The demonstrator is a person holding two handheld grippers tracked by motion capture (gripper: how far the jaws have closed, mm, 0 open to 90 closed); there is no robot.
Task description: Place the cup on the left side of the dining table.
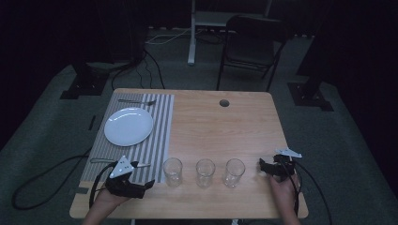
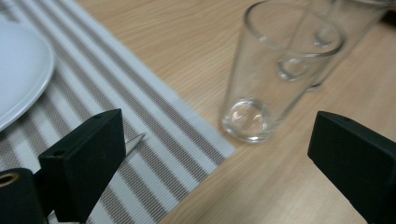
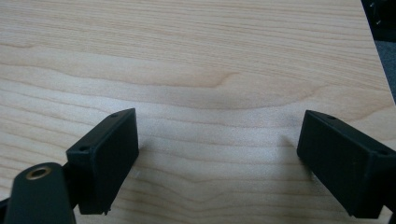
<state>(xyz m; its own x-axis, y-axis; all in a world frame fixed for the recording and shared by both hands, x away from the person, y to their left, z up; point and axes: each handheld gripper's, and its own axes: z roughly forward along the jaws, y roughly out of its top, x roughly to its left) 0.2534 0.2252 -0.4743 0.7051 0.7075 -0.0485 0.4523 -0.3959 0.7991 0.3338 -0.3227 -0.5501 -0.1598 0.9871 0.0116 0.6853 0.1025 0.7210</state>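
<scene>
Three clear empty glasses stand in a row near the table's front edge: left glass (image 1: 172,171), middle glass (image 1: 205,172), right glass (image 1: 234,172). My left gripper (image 1: 150,183) lies low at the front left, pointing toward the left glass and a little short of it. In the left gripper view its jaws (image 2: 217,140) stand wide open, with the left glass (image 2: 275,79) ahead of them, untouched, and the middle glass (image 2: 336,37) behind it. My right gripper (image 1: 261,165) rests just right of the right glass, and its jaws (image 3: 219,135) are open over bare wood.
A striped placemat (image 1: 159,122) on the left carries a white plate (image 1: 128,126), a fork (image 1: 136,101) at its far edge and another utensil (image 1: 101,161) at its near edge. A cable hole (image 1: 224,102) sits at the table's back. A folding chair (image 1: 253,44) stands beyond.
</scene>
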